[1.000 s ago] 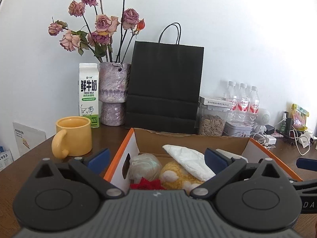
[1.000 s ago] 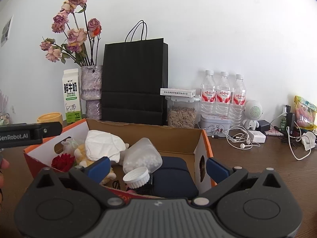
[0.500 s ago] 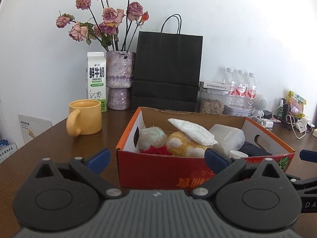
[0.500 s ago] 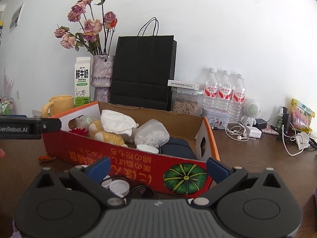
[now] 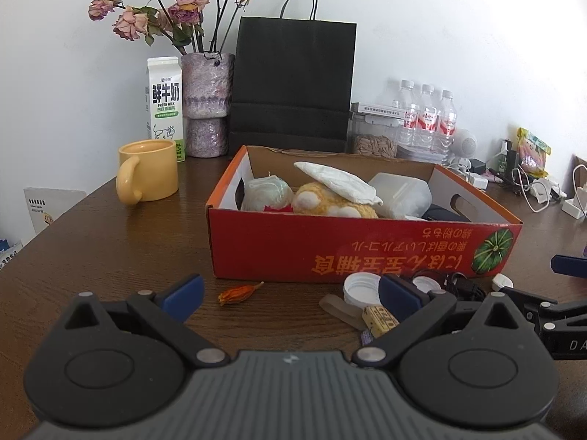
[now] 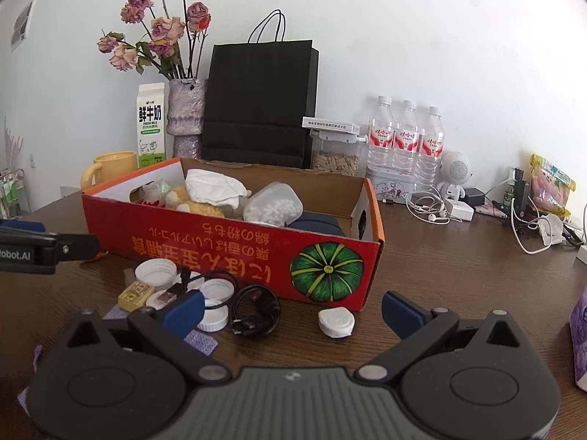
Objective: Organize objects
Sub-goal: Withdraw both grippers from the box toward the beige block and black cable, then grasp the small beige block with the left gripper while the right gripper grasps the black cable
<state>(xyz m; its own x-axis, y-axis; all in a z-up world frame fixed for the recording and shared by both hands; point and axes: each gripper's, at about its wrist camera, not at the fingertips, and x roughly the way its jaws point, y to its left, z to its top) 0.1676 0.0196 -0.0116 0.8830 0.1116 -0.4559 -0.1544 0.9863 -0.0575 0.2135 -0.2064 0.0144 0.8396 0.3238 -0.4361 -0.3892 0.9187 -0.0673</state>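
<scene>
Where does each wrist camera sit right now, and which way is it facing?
Left wrist: behind the open left gripper, low over the table, facing the red box; the right gripper's tip shows at right.
Right wrist: behind the open right gripper, facing the box's pumpkin corner and black cable; the left gripper shows at left.
Shared: box, white caps, yellow mug, black bag.

Counted: 1 red cardboard box [image 6: 227, 253], 3 water bottles [image 6: 405, 135], 1 yellow mug [image 5: 148, 169], 1 milk carton [image 5: 165, 104], 1 black paper bag [image 5: 293, 80], 1 vase [image 5: 207, 104], 3 white caps [image 6: 156, 271], 1 coiled black cable [image 6: 255, 310].
</scene>
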